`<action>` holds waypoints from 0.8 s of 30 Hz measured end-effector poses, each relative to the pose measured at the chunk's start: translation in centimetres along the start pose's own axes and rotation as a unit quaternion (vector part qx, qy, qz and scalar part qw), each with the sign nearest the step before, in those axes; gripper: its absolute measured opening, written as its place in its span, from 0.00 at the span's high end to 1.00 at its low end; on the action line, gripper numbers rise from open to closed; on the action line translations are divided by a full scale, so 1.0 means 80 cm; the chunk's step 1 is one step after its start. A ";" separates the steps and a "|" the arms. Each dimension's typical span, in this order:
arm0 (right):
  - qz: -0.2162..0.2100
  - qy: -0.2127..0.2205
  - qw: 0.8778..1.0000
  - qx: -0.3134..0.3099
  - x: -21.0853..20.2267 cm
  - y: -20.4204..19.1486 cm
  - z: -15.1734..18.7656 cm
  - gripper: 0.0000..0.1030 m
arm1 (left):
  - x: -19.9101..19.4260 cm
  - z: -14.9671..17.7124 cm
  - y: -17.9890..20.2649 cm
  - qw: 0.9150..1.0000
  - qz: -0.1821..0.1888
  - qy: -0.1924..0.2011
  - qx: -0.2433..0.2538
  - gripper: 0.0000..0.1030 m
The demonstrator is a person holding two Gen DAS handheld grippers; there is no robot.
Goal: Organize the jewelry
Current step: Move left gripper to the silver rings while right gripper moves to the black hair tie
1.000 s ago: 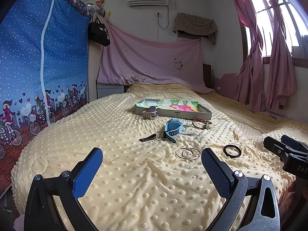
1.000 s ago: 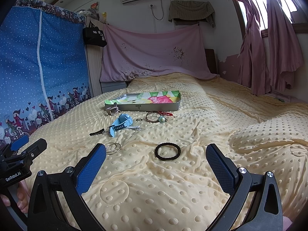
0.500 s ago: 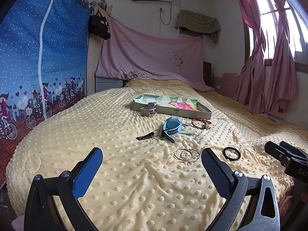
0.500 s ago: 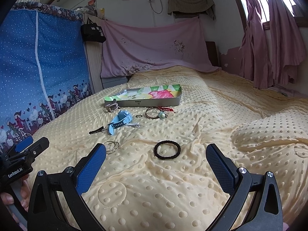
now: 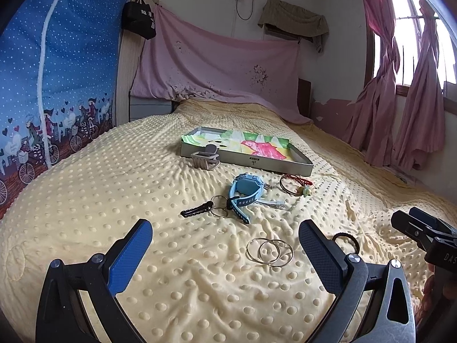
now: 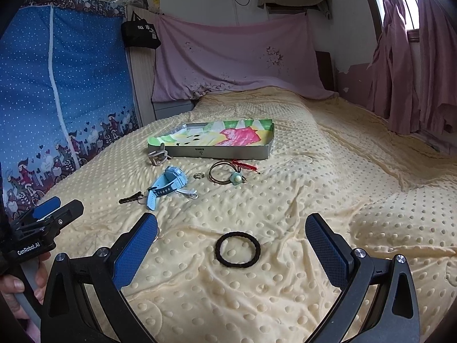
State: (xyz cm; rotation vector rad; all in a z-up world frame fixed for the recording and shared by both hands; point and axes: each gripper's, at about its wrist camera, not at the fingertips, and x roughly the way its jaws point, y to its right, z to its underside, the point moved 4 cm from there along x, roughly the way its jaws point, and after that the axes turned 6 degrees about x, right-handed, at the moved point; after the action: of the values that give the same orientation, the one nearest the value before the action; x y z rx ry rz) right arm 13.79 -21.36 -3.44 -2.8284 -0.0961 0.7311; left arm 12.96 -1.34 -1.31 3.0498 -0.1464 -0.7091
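On the yellow dotted bedspread lies a shallow grey tray [image 5: 248, 168] with a colourful lining. In front of it are a beige claw clip [image 5: 205, 158], a blue watch [image 5: 245, 193], a black key on rings [image 5: 197, 210] and a brown hair tie with a green charm [image 5: 294, 184]. Thin hoop bangles [image 5: 270, 251] lie just ahead of my left gripper [image 5: 225, 228], which is open and holds nothing. My right gripper [image 6: 232, 220] is open too, and a black hair tie [image 6: 238, 249] rests on the blanket between its fingers. A small ring [image 6: 198, 175] sits by the watch [image 6: 168, 183].
A blue zip wardrobe [image 5: 51, 85] stands along the bed's left side. A pink cloth [image 5: 217, 65] hangs at the head. Pink curtains [image 5: 400, 108] cover the window on the right. A hand [image 6: 17, 285] holds the left gripper's handle.
Both grippers have come forward and lower over the bed, so the jewelry is nearer to them. Nothing was picked up, and both stay open.
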 end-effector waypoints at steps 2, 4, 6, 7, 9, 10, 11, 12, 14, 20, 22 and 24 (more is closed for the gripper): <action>0.001 -0.011 1.000 0.003 0.012 0.005 0.001 0.02 | 0.015 0.003 0.006 1.000 0.010 -0.012 0.004 0.00; 0.003 -0.023 1.000 0.007 0.023 0.009 0.005 0.06 | 0.028 0.007 0.011 1.000 0.020 -0.022 0.007 0.00; 0.006 -0.040 0.999 0.008 0.036 0.012 0.011 0.14 | 0.040 0.014 0.016 0.999 0.030 -0.036 0.014 0.01; 0.005 -0.051 0.999 0.010 0.043 0.013 0.015 0.18 | 0.045 0.018 0.019 0.998 0.035 -0.041 0.016 0.05; 0.001 -0.074 0.997 0.017 0.056 0.015 0.022 0.20 | 0.057 0.027 0.023 0.997 0.046 -0.057 0.019 0.13; 0.000 -0.083 0.996 0.017 0.062 0.014 0.026 0.22 | 0.061 0.031 0.025 0.996 0.053 -0.065 0.019 0.17; -0.002 -0.090 0.996 0.015 0.067 0.014 0.030 0.24 | 0.067 0.034 0.027 0.995 0.060 -0.074 0.019 0.20; -0.001 -0.098 0.995 0.011 0.071 0.012 0.033 0.25 | 0.073 0.037 0.029 0.994 0.069 -0.083 0.017 0.25; -0.001 -0.111 0.994 0.003 0.077 0.009 0.038 0.27 | 0.084 0.041 0.032 0.991 0.085 -0.100 0.014 0.30; 0.003 -0.139 0.990 -0.010 0.095 0.001 0.051 0.35 | 0.109 0.053 0.038 0.983 0.108 -0.148 0.006 0.46; 0.005 -0.146 0.989 -0.008 0.100 0.002 0.053 0.35 | 0.112 0.056 0.036 0.982 0.109 -0.153 0.001 0.47; 0.006 -0.157 0.988 0.001 0.106 0.005 0.056 0.35 | 0.113 0.056 0.036 0.982 0.110 -0.155 -0.001 0.47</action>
State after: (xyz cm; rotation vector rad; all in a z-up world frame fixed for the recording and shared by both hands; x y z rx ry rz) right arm 19.04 -19.88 -11.30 -2.6894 -0.1286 1.1713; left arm 18.83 -4.96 -9.25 2.8353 -0.4743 -1.1556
